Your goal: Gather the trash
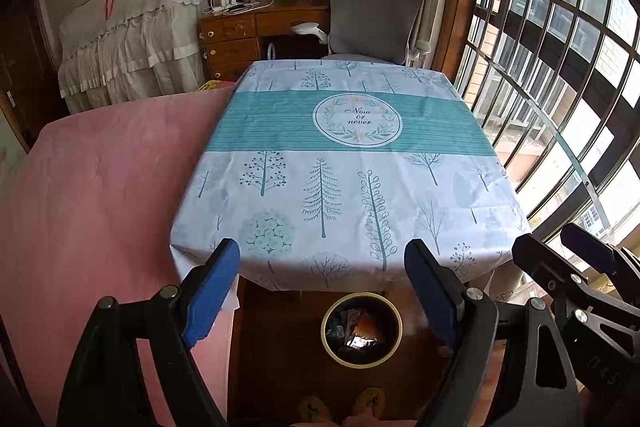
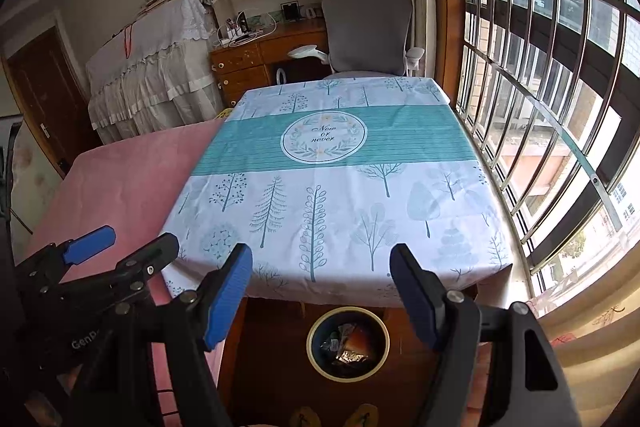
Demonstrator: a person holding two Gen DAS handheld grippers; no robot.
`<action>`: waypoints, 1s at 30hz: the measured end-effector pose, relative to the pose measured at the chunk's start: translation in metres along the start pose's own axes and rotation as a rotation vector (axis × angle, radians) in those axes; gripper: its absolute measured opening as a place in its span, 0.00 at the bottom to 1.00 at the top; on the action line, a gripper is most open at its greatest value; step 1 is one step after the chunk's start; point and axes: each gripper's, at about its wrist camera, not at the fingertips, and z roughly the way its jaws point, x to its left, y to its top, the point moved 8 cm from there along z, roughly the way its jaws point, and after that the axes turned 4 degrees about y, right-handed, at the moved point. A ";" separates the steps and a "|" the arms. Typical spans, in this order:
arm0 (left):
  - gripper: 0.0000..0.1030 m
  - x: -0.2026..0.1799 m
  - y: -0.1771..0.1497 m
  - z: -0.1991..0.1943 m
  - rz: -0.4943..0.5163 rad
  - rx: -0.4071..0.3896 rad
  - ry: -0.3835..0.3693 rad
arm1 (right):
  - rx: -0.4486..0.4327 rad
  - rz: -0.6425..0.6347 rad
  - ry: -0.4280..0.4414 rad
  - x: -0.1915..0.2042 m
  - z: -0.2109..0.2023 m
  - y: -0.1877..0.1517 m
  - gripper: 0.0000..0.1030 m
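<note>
The trash (image 1: 358,335) lies inside a round waste bin (image 1: 332,351) with a pale yellow rim, standing on the wooden floor just below the near edge of the table: crumpled wrappers, something foil-like and an orange-brown piece, heaped at the bottom. Its place under the table's overhang looks chosen so that scraps can be carried off the edge and dropped straight in. Above it, the tablecloth (image 1: 344,187), printed with trees and a teal band reading "Now or never", shows nothing on its surface, so the collecting seems done or close to it. The left gripper (image 1: 322,291) hovers above the bin with its blue-padded jaws spread wide and nothing between them; the right gripper (image 2: 322,295) hangs just beside it, equally wide and empty, both pointed across the table from the near side. A pink sheet (image 1: 100,187) covers the surface left of the table, and a grey office chair (image 1: 374,15) stands at the far end by the barred window (image 1: 560,47).
</note>
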 end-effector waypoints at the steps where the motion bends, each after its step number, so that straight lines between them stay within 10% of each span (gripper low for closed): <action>1: 0.81 0.000 0.000 0.000 0.001 0.000 -0.001 | 0.001 -0.001 0.000 0.000 0.001 0.000 0.70; 30: 0.81 -0.005 0.006 0.011 0.003 0.023 0.004 | 0.012 0.003 0.002 -0.012 0.012 0.000 0.70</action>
